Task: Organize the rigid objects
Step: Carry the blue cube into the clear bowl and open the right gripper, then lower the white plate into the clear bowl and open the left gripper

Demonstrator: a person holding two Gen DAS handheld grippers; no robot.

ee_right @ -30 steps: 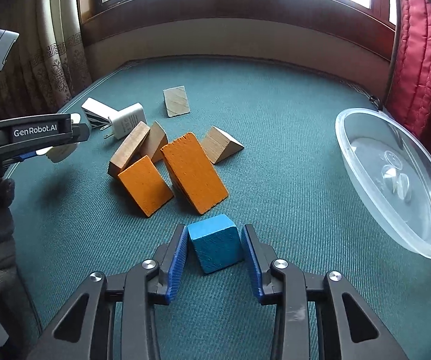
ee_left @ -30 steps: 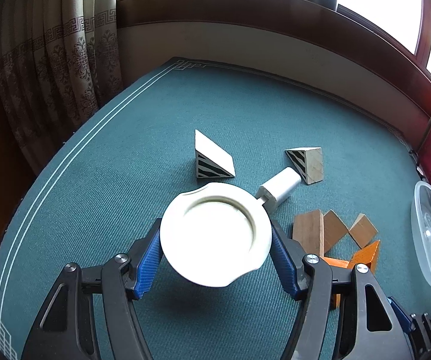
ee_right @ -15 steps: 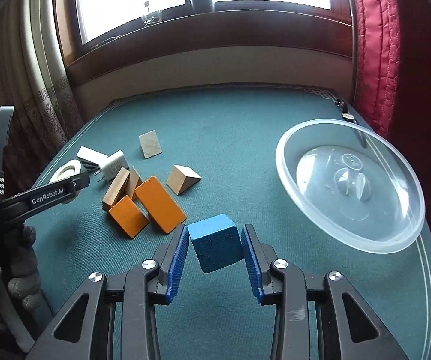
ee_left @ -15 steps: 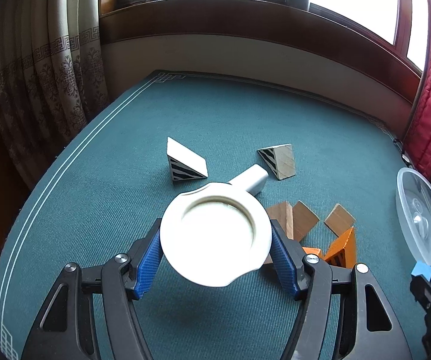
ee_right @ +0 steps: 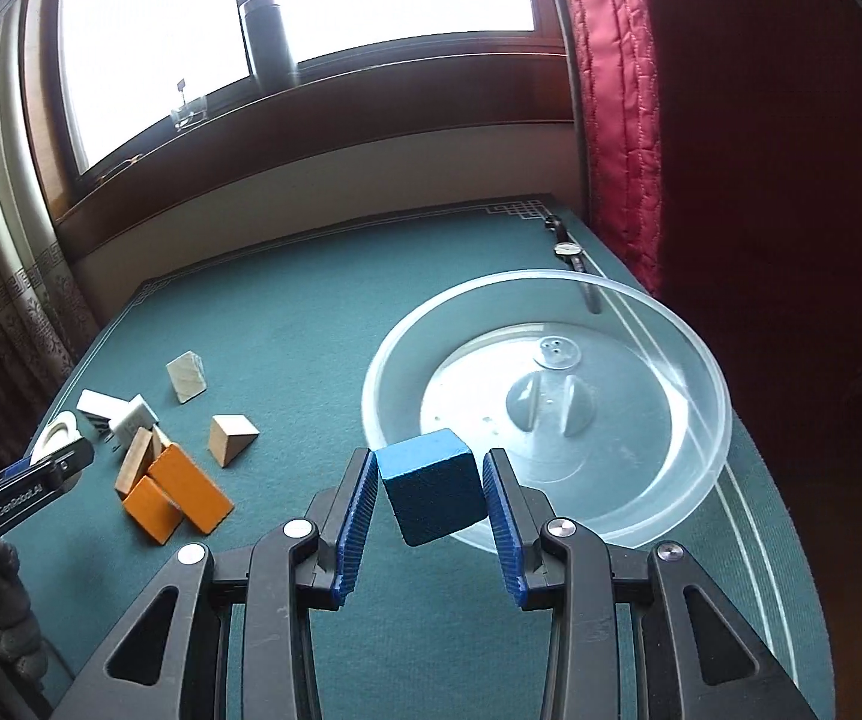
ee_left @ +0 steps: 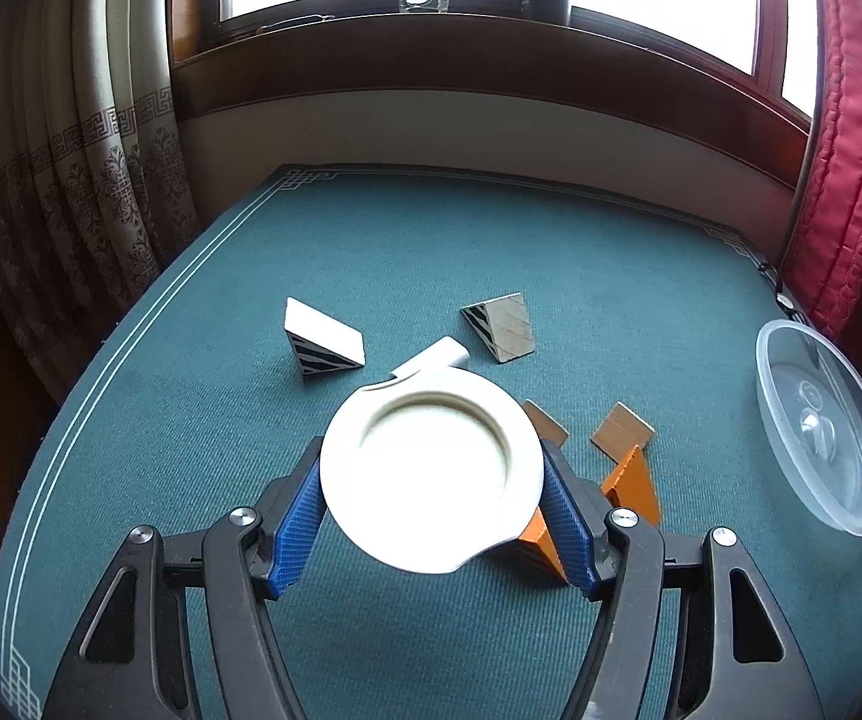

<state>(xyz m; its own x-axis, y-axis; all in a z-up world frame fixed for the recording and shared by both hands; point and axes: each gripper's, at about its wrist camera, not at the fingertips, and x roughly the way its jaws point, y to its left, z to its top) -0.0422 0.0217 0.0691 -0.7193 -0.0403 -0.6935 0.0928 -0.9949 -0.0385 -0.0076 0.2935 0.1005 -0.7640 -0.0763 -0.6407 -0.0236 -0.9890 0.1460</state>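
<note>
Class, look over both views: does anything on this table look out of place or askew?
A wristwatch lies at the table's far edge behind the clear bowl, unlike the toy pieces. The wooden blocks lie jumbled, leaning on each other. The blue cube sits tilted in the right gripper.

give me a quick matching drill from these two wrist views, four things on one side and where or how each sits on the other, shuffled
Things:
1. blue cube
2. white round lid
3. clear plastic bowl
4. wristwatch

Places or states:
A. held in the left claw
B. lying at the table's far right edge, beyond the bowl
C. held in the right claw, tilted, at the bowl's near rim
D. sitting on the green table, holding no blocks

Pairs: 1-C, 2-A, 3-D, 4-B
</note>
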